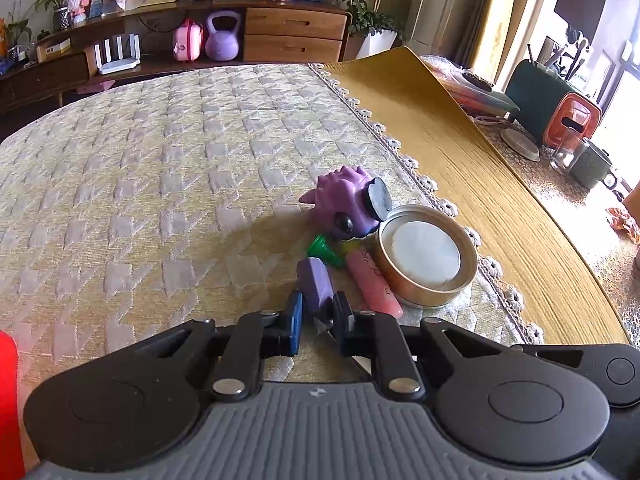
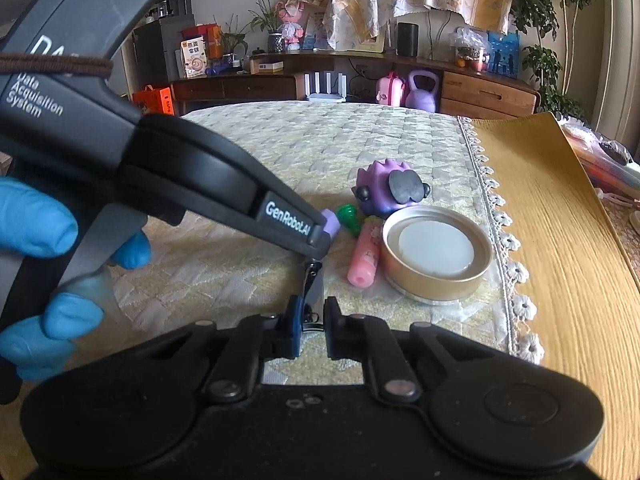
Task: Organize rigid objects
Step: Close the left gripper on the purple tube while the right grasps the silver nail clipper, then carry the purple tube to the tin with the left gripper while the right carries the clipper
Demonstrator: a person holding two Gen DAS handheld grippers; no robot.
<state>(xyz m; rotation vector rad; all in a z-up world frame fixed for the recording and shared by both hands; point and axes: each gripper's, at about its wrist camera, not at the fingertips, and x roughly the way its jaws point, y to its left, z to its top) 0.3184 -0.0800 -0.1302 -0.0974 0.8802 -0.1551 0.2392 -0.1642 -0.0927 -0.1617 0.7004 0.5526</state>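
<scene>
My left gripper (image 1: 317, 312) is shut on a small purple block (image 1: 317, 282), low over the patterned cloth; it also shows in the right wrist view (image 2: 320, 236) with the block (image 2: 331, 225) at its tip. My right gripper (image 2: 312, 316) is shut on a shiny metal nail clipper (image 2: 313, 294), just behind the left gripper's tip. Beyond them lie a green cone-shaped piece (image 1: 326, 249), a pink tube (image 1: 374, 282), a round gold tin (image 1: 426, 258) with a white disc inside, and a purple spiky toy (image 1: 346, 202).
A yellow mat (image 1: 480, 168) with a lace edge lies right of the cloth. Cups, a jar and an orange box (image 1: 572, 120) stand far right. A wooden sideboard (image 1: 292, 32) runs along the back. A blue-gloved hand (image 2: 36, 224) holds the left gripper.
</scene>
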